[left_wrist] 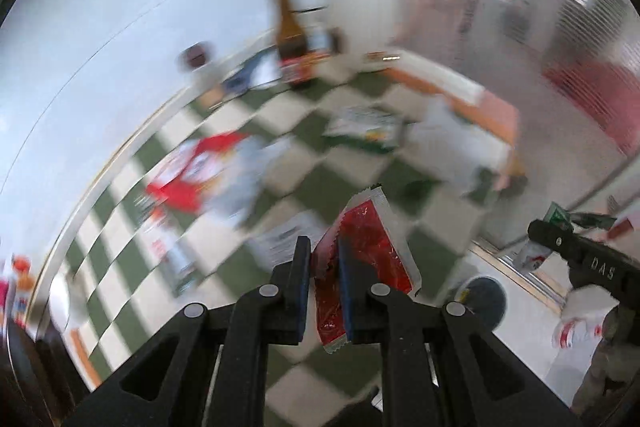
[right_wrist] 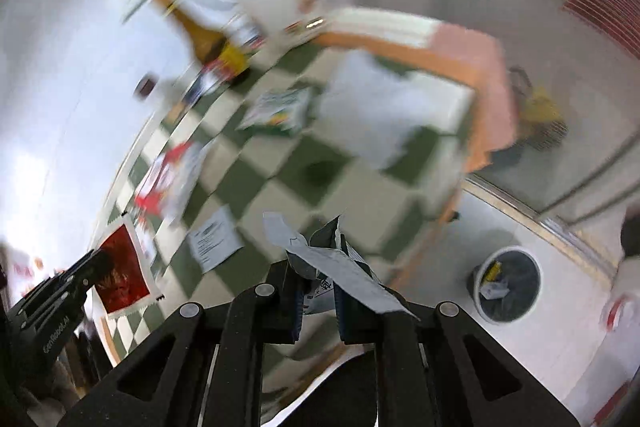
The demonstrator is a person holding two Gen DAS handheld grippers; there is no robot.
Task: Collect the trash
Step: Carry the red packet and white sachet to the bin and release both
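Your left gripper point(left_wrist: 324, 267) clenched a red sachet point(left_wrist: 362, 247) at lower centre; your right gripper point(right_wrist: 318, 301) pinched a crumpled wrapper point(right_wrist: 332, 263), the bin point(right_wrist: 507, 283) at lower right.

open floor around bin point(right_wrist: 507, 283), table edge point(right_wrist: 424, 61) alongside, bottle point(left_wrist: 289, 39) upright at table's far end

A red sauce sachet point(left_wrist: 362, 247) with serrated silver edges is held upright above the checked counter point(left_wrist: 304, 183). A crumpled grey-white paper wrapper point(right_wrist: 332, 263) with black print is pinched likewise. A dark-lined waste bin point(right_wrist: 507, 283) with scraps inside stands on the floor. Other wrappers point(left_wrist: 192, 175) are left lying on the counter.
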